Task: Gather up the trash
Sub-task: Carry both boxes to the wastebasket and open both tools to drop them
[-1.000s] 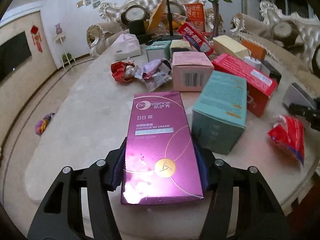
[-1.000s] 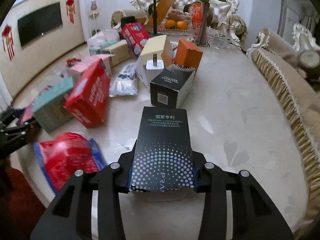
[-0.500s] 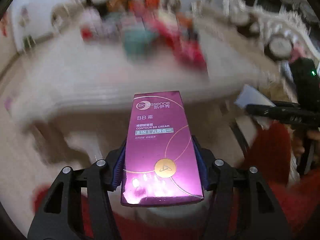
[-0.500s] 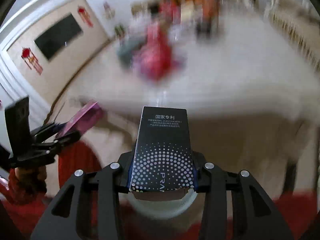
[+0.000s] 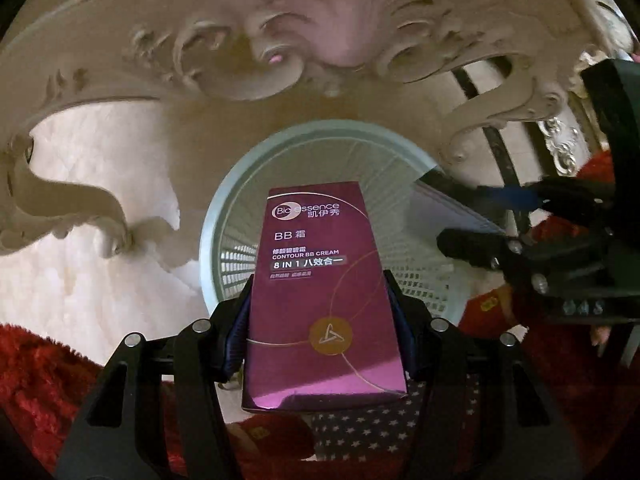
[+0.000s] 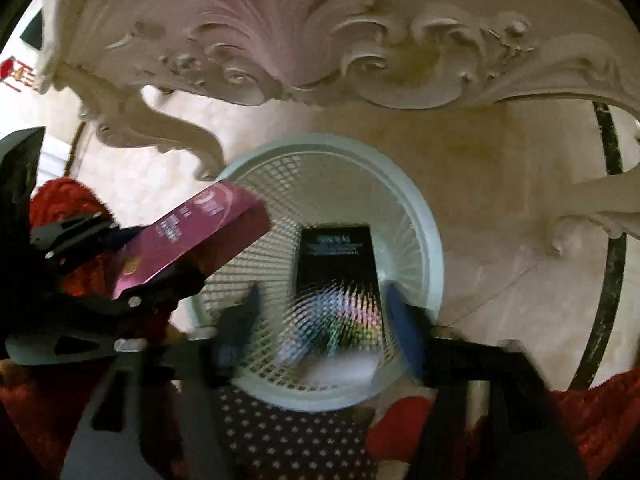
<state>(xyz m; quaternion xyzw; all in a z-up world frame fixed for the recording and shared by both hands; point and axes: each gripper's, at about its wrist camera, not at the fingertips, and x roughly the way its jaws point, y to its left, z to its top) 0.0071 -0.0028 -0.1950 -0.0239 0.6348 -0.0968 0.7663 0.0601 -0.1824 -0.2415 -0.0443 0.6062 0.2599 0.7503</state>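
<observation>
My left gripper (image 5: pixel 320 292) is shut on a purple BB cream box (image 5: pixel 320 292) and holds it over a pale mesh waste basket (image 5: pixel 224 208) on the floor. In the right wrist view the purple box (image 6: pixel 192 240) hangs over the basket's left rim (image 6: pixel 428 216). My right gripper (image 6: pixel 324 304) is open, its blue pads spread and blurred. The black dotted box (image 6: pixel 336 264) lies between them, inside the basket, free of the pads. The right gripper also shows at the right of the left wrist view (image 5: pixel 480 216).
The carved cream table apron (image 5: pixel 280 40) and its curled legs (image 5: pixel 80 216) stand just above and around the basket. A red fleece sleeve (image 5: pixel 48 380) and star-patterned cloth (image 6: pixel 280 432) lie below. Pale marble floor (image 6: pixel 500 220) surrounds the basket.
Both grippers swung down from the tabletop to the basket under the table. The right gripper opened and let the black box drop into the basket. The left still grips the purple box.
</observation>
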